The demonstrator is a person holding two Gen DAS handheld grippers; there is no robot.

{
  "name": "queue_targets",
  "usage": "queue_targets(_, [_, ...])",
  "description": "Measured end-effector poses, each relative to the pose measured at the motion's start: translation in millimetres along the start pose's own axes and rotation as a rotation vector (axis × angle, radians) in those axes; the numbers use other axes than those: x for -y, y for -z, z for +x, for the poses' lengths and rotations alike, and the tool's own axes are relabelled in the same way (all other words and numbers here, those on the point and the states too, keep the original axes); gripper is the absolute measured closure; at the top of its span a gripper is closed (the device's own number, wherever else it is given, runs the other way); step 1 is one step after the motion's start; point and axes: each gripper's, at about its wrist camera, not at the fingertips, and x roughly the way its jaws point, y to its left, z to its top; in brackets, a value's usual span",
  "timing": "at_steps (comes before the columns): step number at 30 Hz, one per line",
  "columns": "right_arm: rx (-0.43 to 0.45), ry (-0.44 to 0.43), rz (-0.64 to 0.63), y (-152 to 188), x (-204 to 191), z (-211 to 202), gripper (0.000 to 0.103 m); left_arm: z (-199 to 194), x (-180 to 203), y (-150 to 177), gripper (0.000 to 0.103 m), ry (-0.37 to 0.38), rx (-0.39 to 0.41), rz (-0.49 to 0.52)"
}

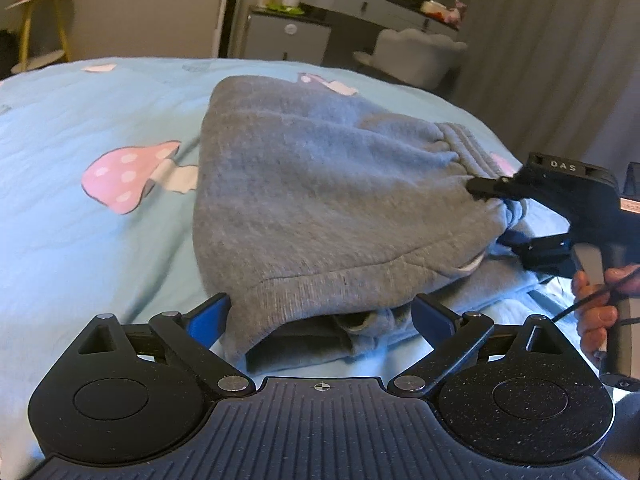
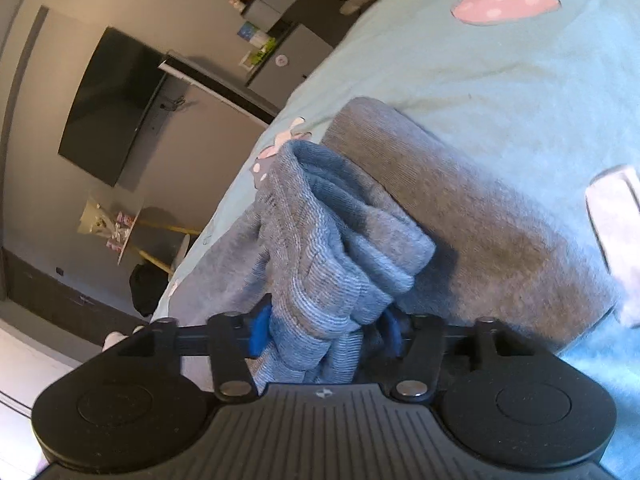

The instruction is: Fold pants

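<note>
The grey fleece sweatpants (image 1: 320, 200) lie in a thick folded bundle in the middle of the left wrist view, on the pale blue bedsheet printed with pink mushrooms (image 1: 80, 184). The upper layer has been brought over the lower ones, so its hemmed edge runs along the bottom of the bundle, with darker layers showing under it. The ribbed elastic waistband (image 2: 320, 272) is bunched at the right side of that view and fills the lower centre of the right wrist view.

The right gripper (image 2: 324, 334) has that waistband between its blue pads (image 2: 259, 330). Cloth fills the gap and looks gathered there, so it seems gripped, probably to carry this end over and set it down squarely; I cannot tell how firm the grip is. In the left wrist view the same tool enters from the right edge, a person's hand (image 1: 596, 312) around its handle, one finger above the bunched cloth and one below.

The left gripper (image 1: 320, 312) sits at the bottom centre of its own view with its jaws wide. The near hem lies between the pads without being pressed, so it holds nothing. It looks placed to steady or catch that corner.

Beyond the bed, in the upper part of the left wrist view, stand a grey dresser with a round mirror (image 1: 360, 8) and a small yellow-legged side table (image 1: 40, 28).
</note>
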Motion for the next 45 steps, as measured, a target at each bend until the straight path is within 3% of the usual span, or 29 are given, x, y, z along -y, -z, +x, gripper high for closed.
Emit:
queue_targets(3, [-0.008, 0.003, -0.022, 2, -5, 5, 0.039, 3, 2, 0, 0.003, -0.014, -0.004, 0.006])
queue_targets(4, [-0.005, 0.004, -0.037, 3, -9, 4, 0.043, 5, 2, 0, 0.003, -0.03, -0.013, 0.006])
queue_targets(5, [0.006, 0.006, -0.047, 3, -13, 2, 0.058, 8, 3, 0, 0.003, -0.055, -0.023, 0.008])
queue_targets(6, [0.011, -0.007, -0.06, 3, -16, 1, 0.063, 12, 4, 0, 0.003, -0.093, -0.034, 0.01])
queue_targets(7, [0.023, -0.022, -0.082, 4, -22, -3, 0.076, 16, 4, 0, 0.003, -0.123, -0.054, 0.01])
queue_targets(11, [0.093, 0.002, -0.233, 6, -59, -22, 0.078, 16, 6, 1, 0.007, -0.143, -0.05, 0.026])
queue_targets(19, [0.212, -0.013, -0.389, -12, -100, -64, 0.078, 9, 3, 2, 0.016, -0.125, -0.031, 0.007])
queue_targets(27, [0.212, 0.091, -0.353, -19, -61, -73, 0.077, 2, -10, -1, 0.021, -0.097, -0.023, -0.071])
queue_targets(30, [0.071, 0.18, -0.253, -24, -33, -56, 0.055, 3, -14, -3, 0.023, -0.062, -0.054, -0.09])
queue_targets(31, [0.028, 0.186, -0.213, -23, -23, -57, 0.041, 2, -15, -4, 0.023, -0.054, -0.051, -0.091])
queue_targets(33, [0.056, 0.193, -0.209, -16, -12, -71, 0.036, -4, -17, -5, 0.021, -0.015, -0.036, -0.101])
queue_targets(38, [0.162, 0.185, -0.256, -16, -10, -107, 0.036, -23, -27, -6, 0.011, 0.205, -0.006, -0.227])
queue_targets(40, [0.215, 0.178, -0.334, -16, -25, -114, 0.041, -29, -25, -11, 0.009, 0.194, 0.027, -0.222])
queue_targets(42, [0.236, 0.17, -0.419, -16, -42, -114, 0.048, -30, -20, -19, 0.008, 0.12, 0.054, -0.197])
queue_targets(45, [0.213, 0.166, -0.547, -16, -68, -97, 0.054, -15, -18, -34, 0.008, 0.033, 0.055, -0.203])
